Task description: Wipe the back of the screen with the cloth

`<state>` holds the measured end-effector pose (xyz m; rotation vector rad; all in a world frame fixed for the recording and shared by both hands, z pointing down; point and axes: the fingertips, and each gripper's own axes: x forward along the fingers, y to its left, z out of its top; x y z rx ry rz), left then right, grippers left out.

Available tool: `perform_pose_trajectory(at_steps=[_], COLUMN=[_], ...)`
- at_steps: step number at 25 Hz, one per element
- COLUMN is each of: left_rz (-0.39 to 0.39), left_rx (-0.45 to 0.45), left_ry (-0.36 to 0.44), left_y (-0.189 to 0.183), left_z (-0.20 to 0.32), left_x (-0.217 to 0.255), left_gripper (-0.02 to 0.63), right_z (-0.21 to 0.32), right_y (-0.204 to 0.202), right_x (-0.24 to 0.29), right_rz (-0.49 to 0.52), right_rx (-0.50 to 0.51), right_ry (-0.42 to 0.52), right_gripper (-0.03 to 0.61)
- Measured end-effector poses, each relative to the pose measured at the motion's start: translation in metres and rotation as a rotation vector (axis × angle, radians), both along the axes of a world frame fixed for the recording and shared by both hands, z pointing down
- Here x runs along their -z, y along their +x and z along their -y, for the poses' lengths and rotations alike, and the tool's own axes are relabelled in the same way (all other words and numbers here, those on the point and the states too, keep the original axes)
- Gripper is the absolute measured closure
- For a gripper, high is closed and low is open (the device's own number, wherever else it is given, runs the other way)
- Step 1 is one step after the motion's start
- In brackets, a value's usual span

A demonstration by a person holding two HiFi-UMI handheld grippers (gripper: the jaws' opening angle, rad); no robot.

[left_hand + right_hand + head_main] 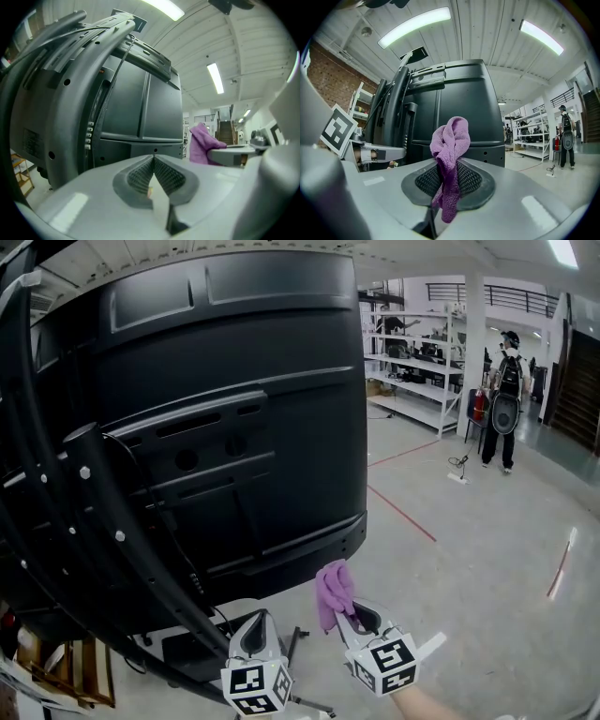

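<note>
The big black back of the screen (pixel 206 418) fills the left of the head view, on a curved black stand (pixel 103 549). A purple cloth (pixel 335 591) is bunched below the screen's lower right corner, a little short of the panel. My right gripper (pixel 345 613) is shut on the cloth (pixel 450 145), which sticks up from between its pads. To its left my left gripper (pixel 260 622) is shut with nothing between its pads (pixel 166 176). The screen's back (pixel 459 117) rises straight ahead in the right gripper view.
A person with a backpack (pixel 506 395) stands far off at the right, near white shelving (pixel 417 362). Red lines (pixel 403 512) run across the grey floor. The stand's base and cables (pixel 202 638) lie under the screen by the left gripper.
</note>
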<state>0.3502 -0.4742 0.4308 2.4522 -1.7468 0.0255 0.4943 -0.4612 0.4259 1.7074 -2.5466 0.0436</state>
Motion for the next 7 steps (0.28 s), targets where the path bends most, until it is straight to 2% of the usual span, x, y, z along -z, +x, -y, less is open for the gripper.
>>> perform_pose_trajectory(at_steps=[7], left_rz=[0.008], left_rx=[-0.022], left_ry=[0.002], left_y=[0.0049], left_z=[-0.0010], left_x=[0.0013], left_gripper=[0.606], right_z=[-0.0031], right_y=[0.0020], right_x=[0.0028], right_rz=[0.000], right_rx=[-0.010], right_ry=[0.008], right_gripper=[0.517])
